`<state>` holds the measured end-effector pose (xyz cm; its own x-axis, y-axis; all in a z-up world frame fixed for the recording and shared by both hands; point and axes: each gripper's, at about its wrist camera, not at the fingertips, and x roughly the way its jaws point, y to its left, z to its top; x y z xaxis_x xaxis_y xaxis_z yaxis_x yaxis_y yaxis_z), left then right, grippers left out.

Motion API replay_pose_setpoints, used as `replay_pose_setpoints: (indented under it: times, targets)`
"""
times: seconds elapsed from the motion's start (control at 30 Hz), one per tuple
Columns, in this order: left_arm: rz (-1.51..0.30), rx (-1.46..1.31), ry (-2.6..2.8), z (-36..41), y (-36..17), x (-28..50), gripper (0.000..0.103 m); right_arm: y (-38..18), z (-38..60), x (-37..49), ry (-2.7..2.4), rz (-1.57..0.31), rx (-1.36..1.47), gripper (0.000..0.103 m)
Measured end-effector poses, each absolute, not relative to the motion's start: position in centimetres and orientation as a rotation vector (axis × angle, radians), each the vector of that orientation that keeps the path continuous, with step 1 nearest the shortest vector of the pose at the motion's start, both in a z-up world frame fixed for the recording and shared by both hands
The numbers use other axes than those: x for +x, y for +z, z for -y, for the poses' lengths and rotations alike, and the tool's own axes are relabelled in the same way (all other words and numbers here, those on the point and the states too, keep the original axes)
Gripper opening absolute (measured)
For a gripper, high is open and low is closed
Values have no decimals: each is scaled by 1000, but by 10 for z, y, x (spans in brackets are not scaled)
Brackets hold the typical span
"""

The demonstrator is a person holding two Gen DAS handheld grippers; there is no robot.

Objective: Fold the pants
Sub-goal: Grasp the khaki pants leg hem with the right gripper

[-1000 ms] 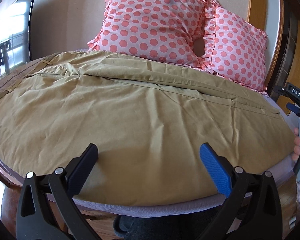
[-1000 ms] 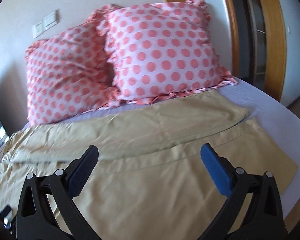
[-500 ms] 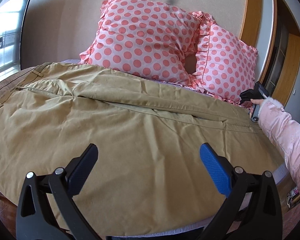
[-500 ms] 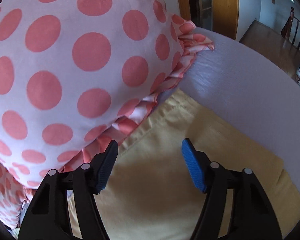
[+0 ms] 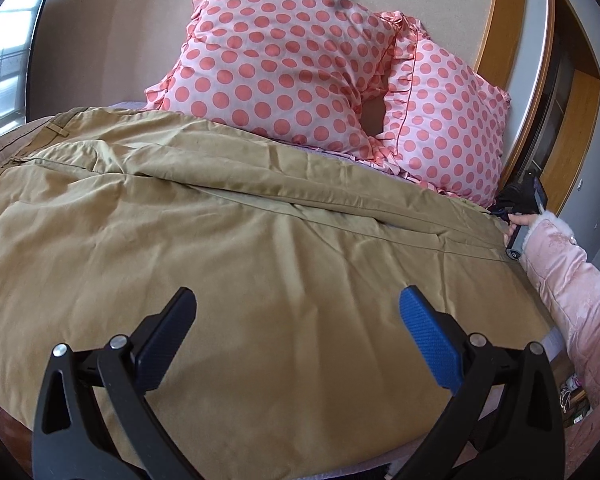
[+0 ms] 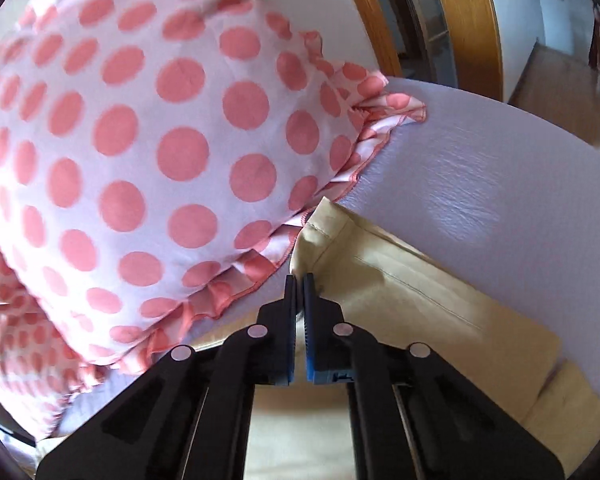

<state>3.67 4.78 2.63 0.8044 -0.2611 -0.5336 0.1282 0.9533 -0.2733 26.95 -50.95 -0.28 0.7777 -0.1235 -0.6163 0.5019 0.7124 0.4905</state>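
Left black two-finger gripper with blue ribbed pads (image 5: 298, 326): jaws spread wide, nothing between pads, hovering low above surface, pointing forward. Right black two-finger gripper with blue ribbed pads (image 6: 299, 280): jaws pressed together, only thin slit between pads, tips pinching raised fold of tan fabric hem (image 6: 320, 236). In left wrist view, right gripper (image 5: 522, 200) seen at far right edge, gripped by bare hand (image 5: 518, 224); forearm in pink padded sleeve (image 5: 568, 284) extended forward from lower right.

Bed (image 6: 480, 168) (lavender-sheeted): pants (image 5: 260, 260), pillows (image 5: 284, 60)
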Motion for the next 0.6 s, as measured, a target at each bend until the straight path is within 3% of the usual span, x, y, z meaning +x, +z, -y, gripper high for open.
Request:
replay_pose_setpoints:
  times: [0.2, 0.33, 0.47, 0.57, 0.6]
  targets:
    - [-607, -249, -219, -54, 29, 28, 101, 18, 497, 133, -150, -407, 820, 4]
    - [-605, -268, -216, -51, 31, 26, 101, -1, 474, 60, -126, -460, 875, 4]
    - [-590, -298, -197, -50, 36, 25, 101, -15, 471, 40, -137, -555, 918, 5]
    - [-574, -316, -168, -58, 41, 19, 101, -21, 474, 42, -144, -601, 983, 21]
    - [-566, -314, -148, -61, 43, 17, 101, -23, 474, 42, -140, -611, 999, 33]
